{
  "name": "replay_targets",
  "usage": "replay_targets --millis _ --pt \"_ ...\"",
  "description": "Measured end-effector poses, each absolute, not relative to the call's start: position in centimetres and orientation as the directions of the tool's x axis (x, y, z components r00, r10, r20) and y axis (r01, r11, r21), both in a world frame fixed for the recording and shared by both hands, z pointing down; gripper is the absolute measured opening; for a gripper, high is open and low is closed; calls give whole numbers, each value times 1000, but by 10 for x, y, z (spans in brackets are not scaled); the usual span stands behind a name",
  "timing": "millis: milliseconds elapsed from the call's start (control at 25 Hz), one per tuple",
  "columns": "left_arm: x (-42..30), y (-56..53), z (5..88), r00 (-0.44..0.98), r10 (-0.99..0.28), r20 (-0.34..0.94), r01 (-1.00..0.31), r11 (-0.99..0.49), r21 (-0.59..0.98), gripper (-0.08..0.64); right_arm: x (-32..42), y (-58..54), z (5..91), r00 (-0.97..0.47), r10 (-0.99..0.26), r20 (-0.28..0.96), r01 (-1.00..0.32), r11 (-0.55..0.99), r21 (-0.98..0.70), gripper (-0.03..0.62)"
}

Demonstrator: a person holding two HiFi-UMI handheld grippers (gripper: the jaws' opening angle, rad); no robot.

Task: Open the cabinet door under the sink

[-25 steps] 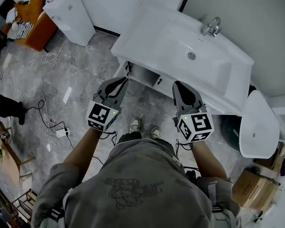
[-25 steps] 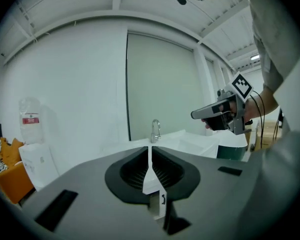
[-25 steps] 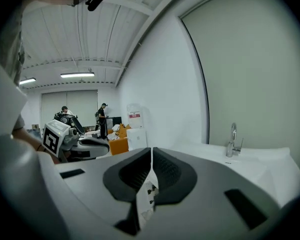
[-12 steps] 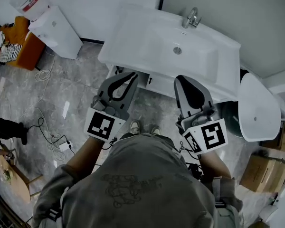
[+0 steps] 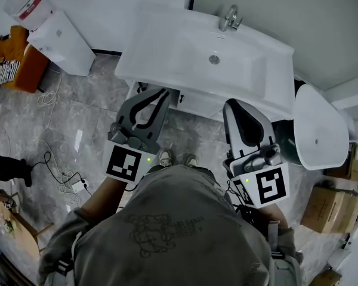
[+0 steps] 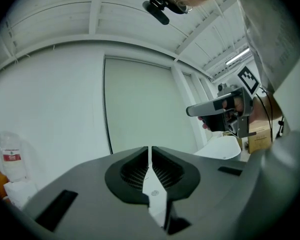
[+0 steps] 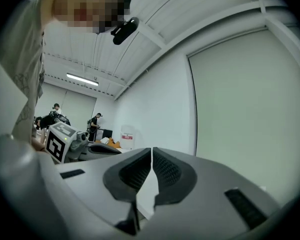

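We note the person's grey-clad shoulders at 6 o'clock in the head view, with the shoes [image 5: 165, 158] on the grey tiled floor [image 5: 101, 109] just beyond.

The left gripper [image 5: 159, 94] lies at 10 o'clock from the shoes. Its jaws are together with nothing between them, as the left gripper view confirms. The right gripper [image 5: 236, 104] lies at 2 o'clock from the shoes. Its jaws are likewise together and hold nothing. Both grippers point toward 12 o'clock, side by side and apart from each other, and their tips overlap the front edge of the sink [image 5: 185, 46].

The cabinet [image 5: 198, 104] under the sink shows only as a narrow white strip between the two grippers, below the basin's front edge. Neither gripper touches it. We cannot tell from here how its door stands.

The faucet [image 5: 230, 18] stands at the far rim of the sink, at 12 o'clock. A white oval fixture [image 5: 319, 127] sits at 3 o'clock from the sink, with a cardboard box [image 5: 328, 210] nearer the person. A low white unit [image 5: 62, 43] stands at 9 o'clock from the sink, and loose cables [image 5: 53, 159] lie on the floor at 8 o'clock.
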State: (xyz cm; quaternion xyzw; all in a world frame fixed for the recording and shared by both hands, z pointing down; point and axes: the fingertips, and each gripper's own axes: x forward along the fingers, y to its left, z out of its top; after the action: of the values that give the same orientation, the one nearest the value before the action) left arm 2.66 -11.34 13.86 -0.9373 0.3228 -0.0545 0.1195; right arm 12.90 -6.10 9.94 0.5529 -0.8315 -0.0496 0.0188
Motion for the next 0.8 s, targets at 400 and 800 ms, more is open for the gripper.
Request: replay_targets --millis 400,800 --pt "6 -117 136 734 -678 37 -652 -720 -239 33 119 -63 95 -405 -913 -43 -911 400 99 34" --pt "-7 -121 130 717 -696 20 -675 -702 -229 34 104 -69 95 -430 -902 -45 -900 425 99 34"
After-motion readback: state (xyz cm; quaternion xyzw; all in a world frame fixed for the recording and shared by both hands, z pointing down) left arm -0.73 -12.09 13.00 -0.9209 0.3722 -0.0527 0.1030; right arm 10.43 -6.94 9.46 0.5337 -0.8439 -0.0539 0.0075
